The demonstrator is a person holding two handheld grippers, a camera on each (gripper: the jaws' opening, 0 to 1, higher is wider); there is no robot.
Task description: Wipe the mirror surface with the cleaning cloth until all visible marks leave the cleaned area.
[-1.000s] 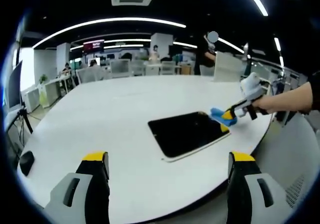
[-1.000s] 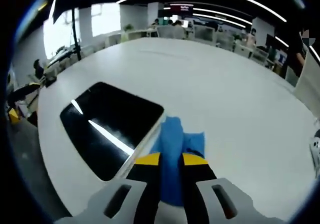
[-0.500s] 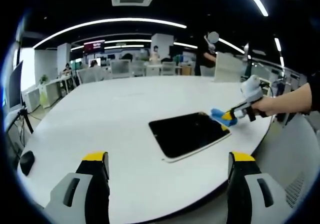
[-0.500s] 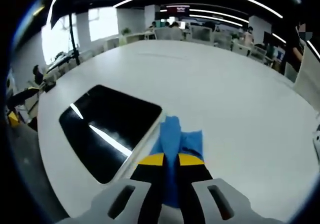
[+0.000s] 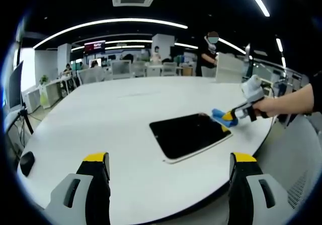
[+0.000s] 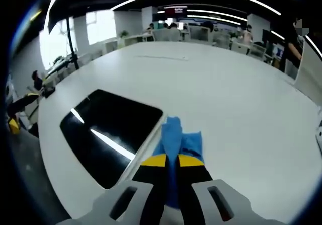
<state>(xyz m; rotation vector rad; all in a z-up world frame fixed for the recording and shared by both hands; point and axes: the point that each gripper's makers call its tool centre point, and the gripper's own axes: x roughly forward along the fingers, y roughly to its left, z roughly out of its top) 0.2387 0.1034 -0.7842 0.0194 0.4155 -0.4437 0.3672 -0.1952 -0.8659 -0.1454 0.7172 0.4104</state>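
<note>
Mirror (image 5: pixel 189 134) glossy black with a thin pale border, crossed by white light streaks in the right gripper view; cloth (image 6: pixel 177 143) bright blue; table (image 5: pixel 110 119) plain white; left gripper (image 5: pixel 168 160) and right gripper (image 6: pixel 169 160) grey-bodied, black jaws capped with yellow tips; ceiling dark, with white strip lights
</note>
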